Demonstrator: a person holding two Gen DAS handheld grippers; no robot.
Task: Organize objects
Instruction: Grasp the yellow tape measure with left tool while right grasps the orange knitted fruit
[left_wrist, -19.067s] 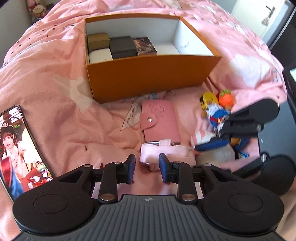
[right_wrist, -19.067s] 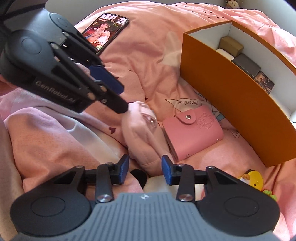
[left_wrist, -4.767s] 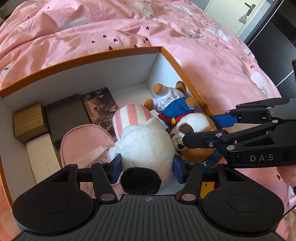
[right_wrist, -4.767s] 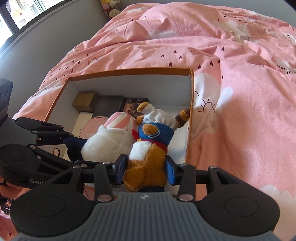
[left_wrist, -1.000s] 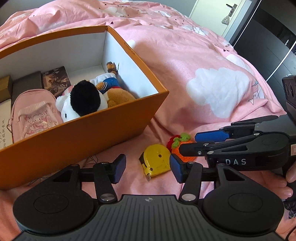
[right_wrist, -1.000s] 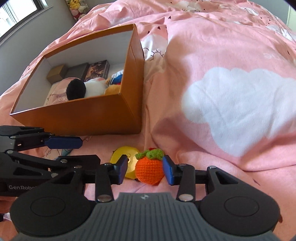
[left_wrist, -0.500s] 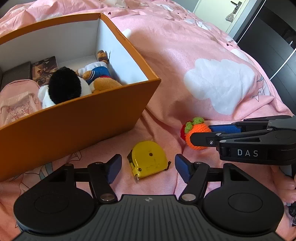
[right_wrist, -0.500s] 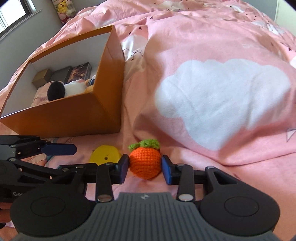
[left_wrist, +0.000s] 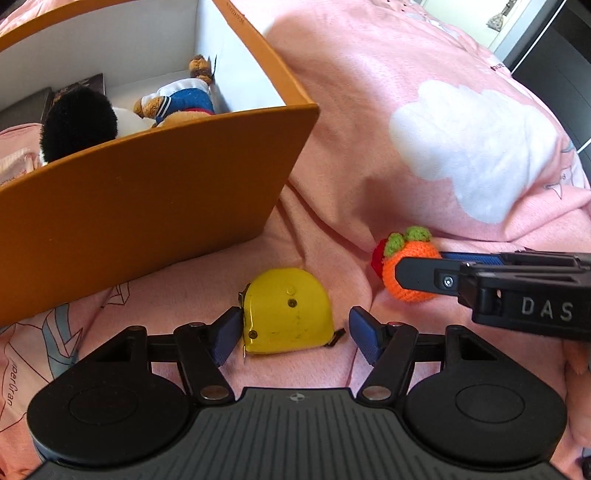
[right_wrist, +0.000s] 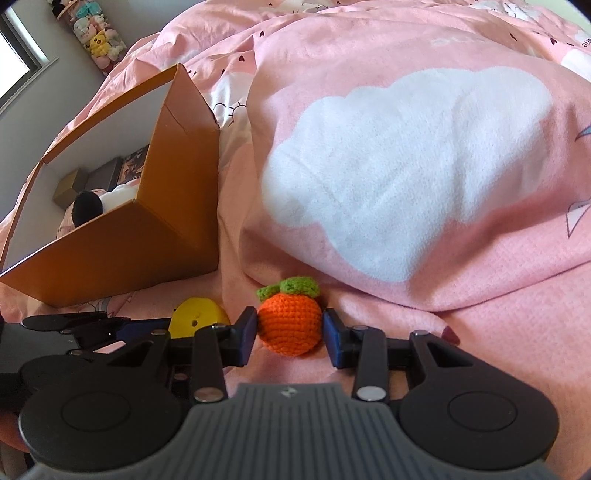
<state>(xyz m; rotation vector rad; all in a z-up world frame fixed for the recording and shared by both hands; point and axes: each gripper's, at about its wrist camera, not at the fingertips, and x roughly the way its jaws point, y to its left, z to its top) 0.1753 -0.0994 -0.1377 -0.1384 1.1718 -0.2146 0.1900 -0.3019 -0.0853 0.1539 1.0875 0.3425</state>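
A yellow tape measure (left_wrist: 286, 310) lies on the pink bedcover between the fingers of my left gripper (left_wrist: 295, 334), which is open around it; the left finger touches it, the right stands apart. A crocheted orange (right_wrist: 290, 323) with a green leaf lies between the fingers of my right gripper (right_wrist: 290, 341), open and close on both sides. It also shows in the left wrist view (left_wrist: 408, 267), partly behind the right gripper's finger. The orange box (left_wrist: 147, 192) holds plush toys (left_wrist: 110, 114).
The box also shows in the right wrist view (right_wrist: 155, 206), at the left. A raised fold of bedcover with a white cloud print (right_wrist: 399, 166) lies just behind the orange. A printed paper (left_wrist: 62, 332) sticks out under the box front.
Both grippers have moved forward and down. The tape measure now sits between the left fingers and the crocheted orange sits deeper between the right fingers.
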